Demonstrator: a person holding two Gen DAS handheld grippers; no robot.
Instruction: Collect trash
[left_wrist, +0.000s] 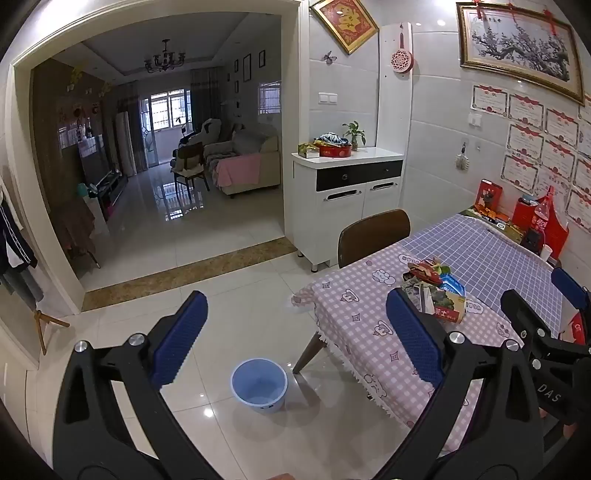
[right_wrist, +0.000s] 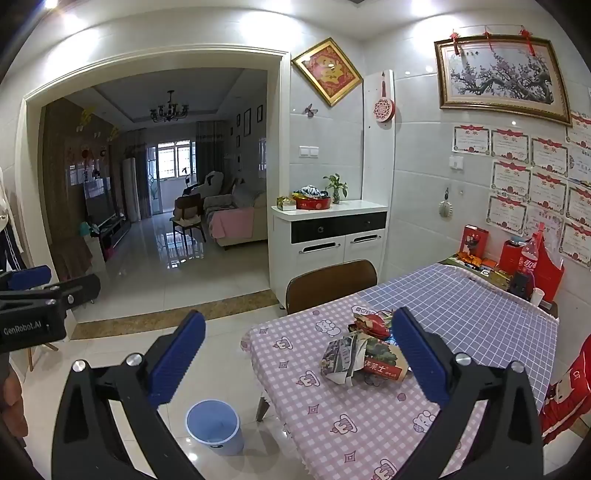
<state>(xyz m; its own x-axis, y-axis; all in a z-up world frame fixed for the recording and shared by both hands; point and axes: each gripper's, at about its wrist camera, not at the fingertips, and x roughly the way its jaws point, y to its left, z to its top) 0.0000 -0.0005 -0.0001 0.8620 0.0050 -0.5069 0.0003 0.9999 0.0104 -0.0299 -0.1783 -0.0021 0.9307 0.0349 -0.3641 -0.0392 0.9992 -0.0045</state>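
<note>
Left wrist view showed a tiled floor (left_wrist: 229, 258) and a checked tablecloth (left_wrist: 354, 325); the left gripper (left_wrist: 295, 332) gaped wide, a blue bin (left_wrist: 259, 384) between its fingers. Right wrist view: the right gripper (right_wrist: 301, 354) spread wide, crumpled trash (right_wrist: 364, 350) against its right finger (right_wrist: 419, 354).

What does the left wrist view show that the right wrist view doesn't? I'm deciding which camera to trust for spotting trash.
Only the left wrist view shows the right tongs, at its right edge. Only the right wrist view shows the left tongs, at its left edge, and a red garment beside the table. Both share the crumpled pile of wrappers and cartons on the pink checked tablecloth and the empty round blue plastic bin on the floor.
</note>
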